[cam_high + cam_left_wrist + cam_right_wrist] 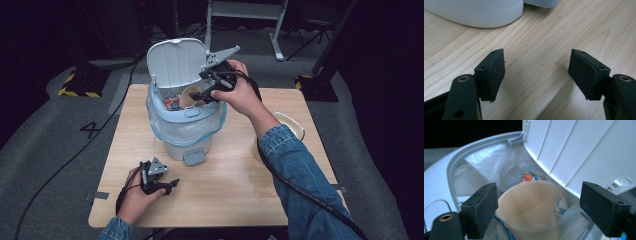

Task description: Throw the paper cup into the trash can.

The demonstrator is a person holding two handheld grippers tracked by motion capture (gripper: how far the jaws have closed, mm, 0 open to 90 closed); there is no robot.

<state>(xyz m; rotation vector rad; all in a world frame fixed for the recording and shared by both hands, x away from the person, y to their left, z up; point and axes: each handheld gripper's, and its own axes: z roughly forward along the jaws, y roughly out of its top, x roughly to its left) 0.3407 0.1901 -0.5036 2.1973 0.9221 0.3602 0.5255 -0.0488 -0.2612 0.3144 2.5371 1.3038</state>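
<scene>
A pale grey pedal bin (185, 135) stands on the wooden table (240, 190) with its lid (176, 61) raised and a clear bag lining it. My right gripper (202, 95) hangs over the bin's mouth, jaws wide apart. In the right gripper view a blurred beige paper bowl (531, 212) lies below the right gripper (539, 205), free of both pads, on top of an orange and blue wrapper (529, 178). My left gripper (172, 184) rests at the table's front left. Its jaws are open over bare wood in the left gripper view (536, 72).
The bin's foot pedal (193, 158) points toward the front edge. Another beige bowl (292, 125) sits on the table to the right, partly behind the denim sleeve. The bin's base (479, 12) is just ahead of the left gripper. Cables trail from both grippers.
</scene>
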